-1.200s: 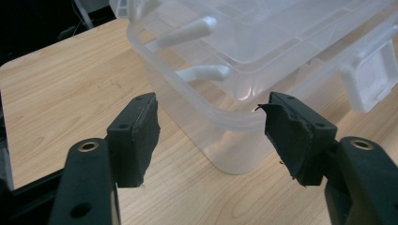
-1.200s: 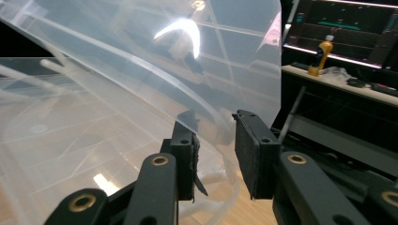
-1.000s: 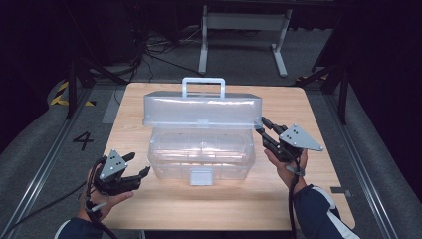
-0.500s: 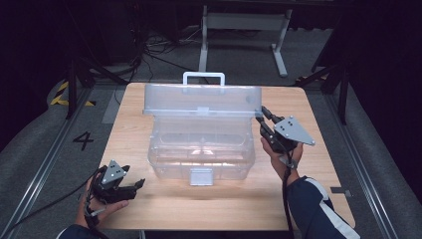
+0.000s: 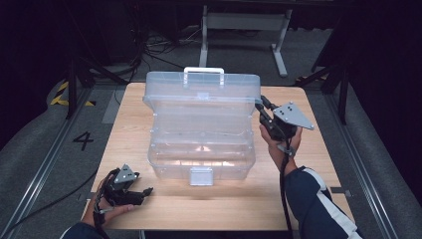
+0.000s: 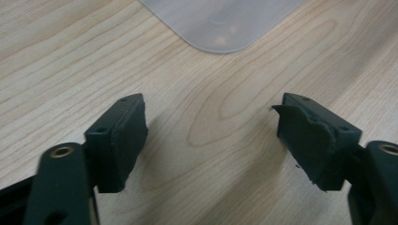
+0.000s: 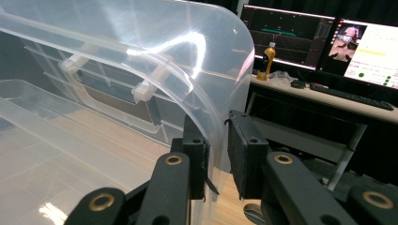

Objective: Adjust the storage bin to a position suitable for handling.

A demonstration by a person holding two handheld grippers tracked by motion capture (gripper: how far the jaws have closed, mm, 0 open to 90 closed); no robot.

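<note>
A clear plastic storage box (image 5: 201,157) stands in the middle of the wooden table (image 5: 308,189). Its lid (image 5: 201,99), with a white handle (image 5: 204,70), is tipped up and stands nearly upright at the back. My right gripper (image 5: 261,106) is at the lid's right edge. In the right gripper view that clear edge (image 7: 206,93) runs between the jaws, and the gripper (image 7: 217,150) is shut on it. My left gripper (image 5: 144,191) rests low at the table's front left, apart from the box. It stands open (image 6: 211,136) over bare wood, with a box corner (image 6: 220,23) ahead.
A white latch (image 5: 201,175) hangs on the box's front wall. A white metal stand (image 5: 244,25) and cables lie on the floor behind the table. A desk with monitors (image 7: 324,37) and a bottle (image 7: 266,58) is beyond the lid.
The lid has swung up from lying low to nearly upright, with my right gripper rising along its right edge. My left gripper has drawn back toward the front-left corner.
</note>
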